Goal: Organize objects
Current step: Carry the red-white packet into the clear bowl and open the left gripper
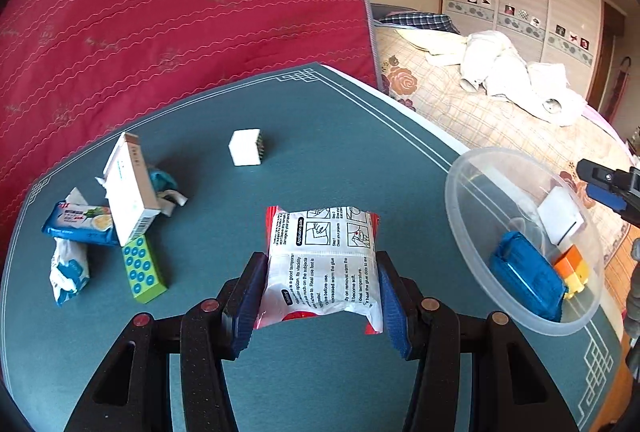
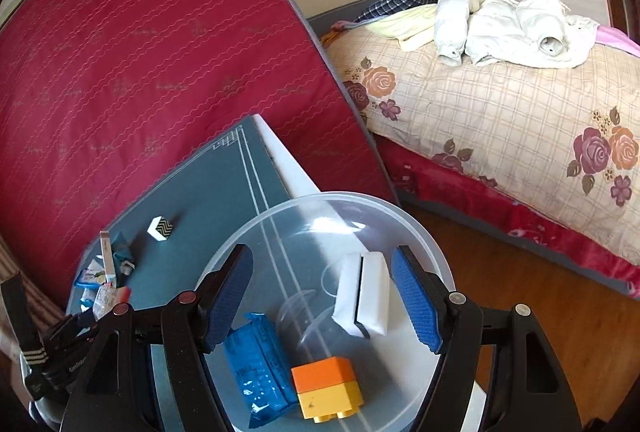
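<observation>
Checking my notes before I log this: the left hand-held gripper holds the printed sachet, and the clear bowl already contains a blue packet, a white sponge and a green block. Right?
Not quite: the block in the clear bowl is orange and yellow, as the right wrist view shows. The left hand-held gripper does hold the printed sachet, and the blue packet and white sponge are inside.

White packet (image 1: 322,264) in left gripper (image 1: 320,296) carries black print: "Application guide", "Step 1", plus instruction lines with "removal, warm the glue" and "ideal temperature". Print on the other packs and boxes is too small to read.
</observation>
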Motion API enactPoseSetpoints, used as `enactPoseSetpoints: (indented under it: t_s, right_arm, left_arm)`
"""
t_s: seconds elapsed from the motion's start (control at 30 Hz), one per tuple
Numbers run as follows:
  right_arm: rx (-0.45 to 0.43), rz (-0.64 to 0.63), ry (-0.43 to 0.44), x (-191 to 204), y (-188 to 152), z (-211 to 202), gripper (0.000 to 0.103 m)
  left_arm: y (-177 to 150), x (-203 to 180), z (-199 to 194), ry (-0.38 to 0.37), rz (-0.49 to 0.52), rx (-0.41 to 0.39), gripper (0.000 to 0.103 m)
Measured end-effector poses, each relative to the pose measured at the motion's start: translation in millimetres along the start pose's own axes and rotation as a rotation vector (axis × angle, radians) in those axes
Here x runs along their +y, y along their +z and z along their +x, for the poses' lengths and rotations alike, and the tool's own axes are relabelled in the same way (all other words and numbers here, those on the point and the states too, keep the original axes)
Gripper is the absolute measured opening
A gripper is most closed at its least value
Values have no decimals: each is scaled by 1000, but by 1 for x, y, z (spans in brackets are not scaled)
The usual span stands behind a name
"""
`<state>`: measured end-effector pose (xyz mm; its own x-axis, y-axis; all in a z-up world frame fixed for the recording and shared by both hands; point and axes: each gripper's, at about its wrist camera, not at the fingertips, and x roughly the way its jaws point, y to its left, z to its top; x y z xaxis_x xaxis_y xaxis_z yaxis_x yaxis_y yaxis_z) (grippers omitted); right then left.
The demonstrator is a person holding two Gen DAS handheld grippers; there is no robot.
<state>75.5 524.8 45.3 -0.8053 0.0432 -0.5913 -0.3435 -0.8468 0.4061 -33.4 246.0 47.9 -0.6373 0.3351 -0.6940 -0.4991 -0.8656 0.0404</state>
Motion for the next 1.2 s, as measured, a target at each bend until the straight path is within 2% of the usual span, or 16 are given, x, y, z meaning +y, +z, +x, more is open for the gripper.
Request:
enactPoseSetpoints:
  t_s: [0.07,0.13,0.2,0.27,0.3,0.57,0.77,0.9,1.03,1.2]
  right_arm:
    - [21,-14,8,2,-3,7,73]
    - [55,-19,54,5,-5,15,73]
    - [65,-4,144,7,-5,15,73]
    - [76,45,278,5,-3,13,73]
    - [78,64,311,4,-2,12,73]
    - [34,81,251,-4,0,4,73]
    - [-11,45,199,1,4,-5,73]
    - [-27,31,187,3,6,-9,73]
    - [-34,30,175,3,7,-10,73]
    - [-40,24,172,4,7,-11,73]
  left_arm:
    - [1,-11,4,-14,18,7,56]
    - [2,-21,6,-21,30,10,56]
    - [3,-26,8,-25,40,16,56]
    - [5,-32,9,-24,49,20,57]
    - [6,-34,9,-26,52,21,57]
    - [13,-54,17,-78,70,38,57]
    - [21,-75,20,-109,102,35,59]
    - [28,-90,21,-139,122,31,69]
    - [31,-101,16,-163,142,-13,87]
    - [27,-92,13,-170,123,-24,90]
